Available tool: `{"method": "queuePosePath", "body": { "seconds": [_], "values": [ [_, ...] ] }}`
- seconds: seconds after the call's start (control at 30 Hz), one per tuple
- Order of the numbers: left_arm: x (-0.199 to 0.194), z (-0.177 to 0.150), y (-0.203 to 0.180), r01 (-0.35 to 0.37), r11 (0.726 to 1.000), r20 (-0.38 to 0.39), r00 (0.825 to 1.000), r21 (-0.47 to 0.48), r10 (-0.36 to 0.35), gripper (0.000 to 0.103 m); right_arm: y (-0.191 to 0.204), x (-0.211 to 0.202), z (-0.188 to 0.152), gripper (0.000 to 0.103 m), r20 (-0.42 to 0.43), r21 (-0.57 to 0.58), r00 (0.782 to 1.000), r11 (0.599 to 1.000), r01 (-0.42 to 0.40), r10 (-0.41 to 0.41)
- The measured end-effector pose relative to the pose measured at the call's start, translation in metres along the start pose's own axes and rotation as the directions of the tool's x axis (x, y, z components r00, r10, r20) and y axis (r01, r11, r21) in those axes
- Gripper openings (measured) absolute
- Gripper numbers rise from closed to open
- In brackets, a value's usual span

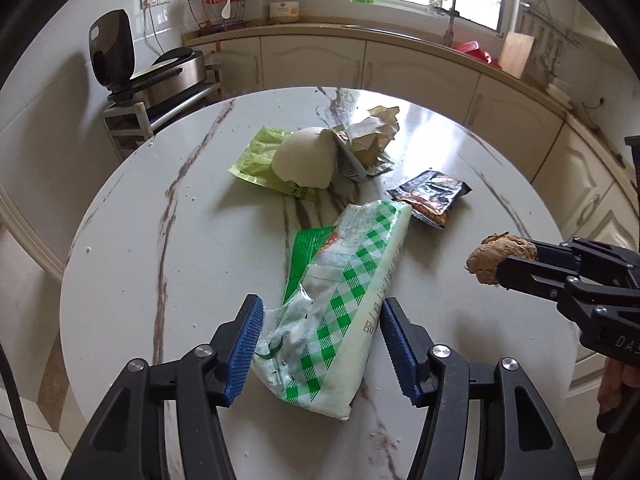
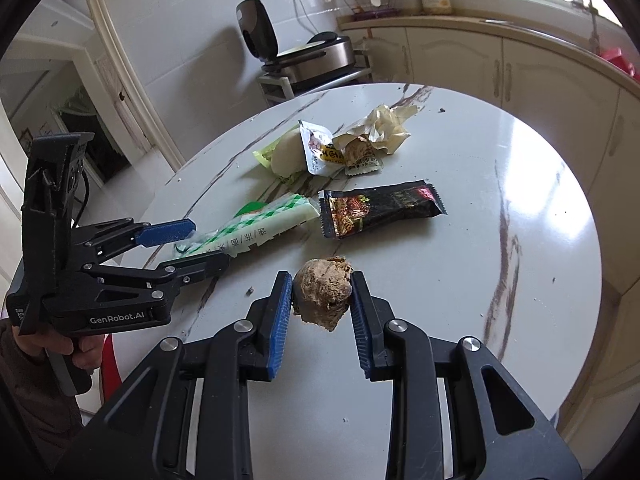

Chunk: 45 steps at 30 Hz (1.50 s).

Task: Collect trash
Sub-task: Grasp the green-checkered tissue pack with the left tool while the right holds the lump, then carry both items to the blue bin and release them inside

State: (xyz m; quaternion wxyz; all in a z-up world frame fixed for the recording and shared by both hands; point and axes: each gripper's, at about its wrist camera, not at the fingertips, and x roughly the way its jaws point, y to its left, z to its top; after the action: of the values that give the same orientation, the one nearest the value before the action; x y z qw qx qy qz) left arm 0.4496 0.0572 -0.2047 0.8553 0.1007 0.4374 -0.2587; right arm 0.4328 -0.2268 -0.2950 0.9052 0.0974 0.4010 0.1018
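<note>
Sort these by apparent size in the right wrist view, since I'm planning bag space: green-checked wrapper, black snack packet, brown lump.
1. Green-checked wrapper, partly hidden by the left claw.
2. Black snack packet, similar.
3. Brown lump, smallest though nearest.

Table (image 1: 120, 280): white with brown veining. Long wrapper (image 1: 344, 304), centre frame: white with green check. Packet (image 2: 380, 208): black with red-brown print. Flat wrapper (image 1: 260, 152), upper centre: pale green. Lump (image 2: 324, 292): brown. Gripper pads (image 1: 244, 348): blue, ribbed.
</note>
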Motion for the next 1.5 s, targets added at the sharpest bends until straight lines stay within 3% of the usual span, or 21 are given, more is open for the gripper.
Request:
{"method": "queuePosePath", "body": {
  "seconds": [0.07, 0.1, 0.2, 0.27, 0.37, 0.4, 0.43, 0.5, 0.63, 0.73, 0.87, 1.03, 1.33, 1.5],
  "values": [
    [-0.007, -0.002, -0.003, 0.017, 1.000, 0.006, 1.000, -0.008, -0.017, 0.047, -0.003, -0.008, -0.002, 0.027, 0.012, 0.007, 1.000, 1.000, -0.003, 0.003],
    [-0.011, -0.002, -0.003, 0.046, 0.999, 0.014, 0.999, -0.024, -0.046, 0.016, -0.004, -0.012, -0.004, 0.027, 0.018, 0.012, 1.000, 1.000, -0.005, 0.004],
    [-0.010, -0.004, -0.007, 0.061, 0.996, -0.041, 0.997, -0.060, -0.063, 0.000, -0.008, -0.021, -0.008, 0.027, 0.025, 0.026, 1.000, 1.000, -0.013, 0.012],
    [-0.011, -0.004, -0.010, 0.054, 0.996, -0.043, 0.997, -0.066, -0.057, 0.000, -0.011, -0.025, -0.012, 0.027, 0.024, 0.032, 1.000, 0.999, -0.021, 0.020],
    [-0.022, -0.003, -0.025, -0.070, 0.996, 0.026, 0.997, 0.047, 0.069, 0.007, -0.013, -0.029, -0.018, 0.027, 0.022, 0.033, 0.999, 0.999, -0.024, 0.023],
    [-0.023, -0.001, -0.030, -0.104, 0.991, 0.037, 0.994, 0.079, 0.101, 0.028, -0.014, -0.029, -0.019, 0.027, 0.021, 0.035, 0.999, 0.999, -0.027, 0.026],
    [-0.023, -0.001, -0.034, -0.136, 0.986, 0.051, 0.990, 0.100, 0.131, 0.061, -0.015, -0.030, -0.021, 0.027, 0.021, 0.036, 0.999, 0.999, -0.029, 0.028],
    [-0.024, -0.001, -0.038, -0.205, 0.968, 0.103, 0.976, 0.143, 0.191, 0.093, -0.015, -0.029, -0.022, 0.027, 0.018, 0.035, 0.999, 0.999, -0.032, 0.031],
    [-0.001, -0.001, -0.042, -0.194, 0.967, 0.033, 0.981, 0.168, 0.191, 0.089, -0.015, -0.026, -0.023, 0.027, 0.016, 0.036, 0.999, 0.999, -0.036, 0.036],
    [0.016, -0.001, -0.034, -0.163, 0.977, -0.031, 0.985, 0.135, 0.169, 0.071, -0.013, -0.026, -0.022, 0.027, 0.017, 0.031, 0.999, 0.999, -0.043, 0.043],
    [0.020, 0.002, -0.026, -0.084, 0.994, -0.039, 0.995, 0.070, 0.087, 0.066, -0.013, -0.023, -0.020, 0.027, 0.019, 0.026, 0.999, 0.998, -0.048, 0.047],
    [0.013, 0.002, -0.030, -0.060, 0.995, -0.009, 0.998, 0.083, 0.061, 0.044, -0.016, -0.021, -0.020, 0.027, 0.024, 0.036, 0.999, 0.998, -0.047, 0.046],
    [-0.003, 0.003, -0.020, 0.081, 0.995, -0.008, 0.997, -0.053, -0.082, 0.043, -0.019, -0.031, -0.023, 0.027, 0.032, 0.048, 0.998, 0.998, -0.051, 0.050],
    [-0.019, 0.002, -0.031, 0.098, 0.993, 0.008, 0.995, -0.059, -0.098, 0.043, -0.021, -0.041, -0.024, 0.027, 0.052, 0.054, 0.997, 0.997, -0.052, 0.049]
  ]
}}
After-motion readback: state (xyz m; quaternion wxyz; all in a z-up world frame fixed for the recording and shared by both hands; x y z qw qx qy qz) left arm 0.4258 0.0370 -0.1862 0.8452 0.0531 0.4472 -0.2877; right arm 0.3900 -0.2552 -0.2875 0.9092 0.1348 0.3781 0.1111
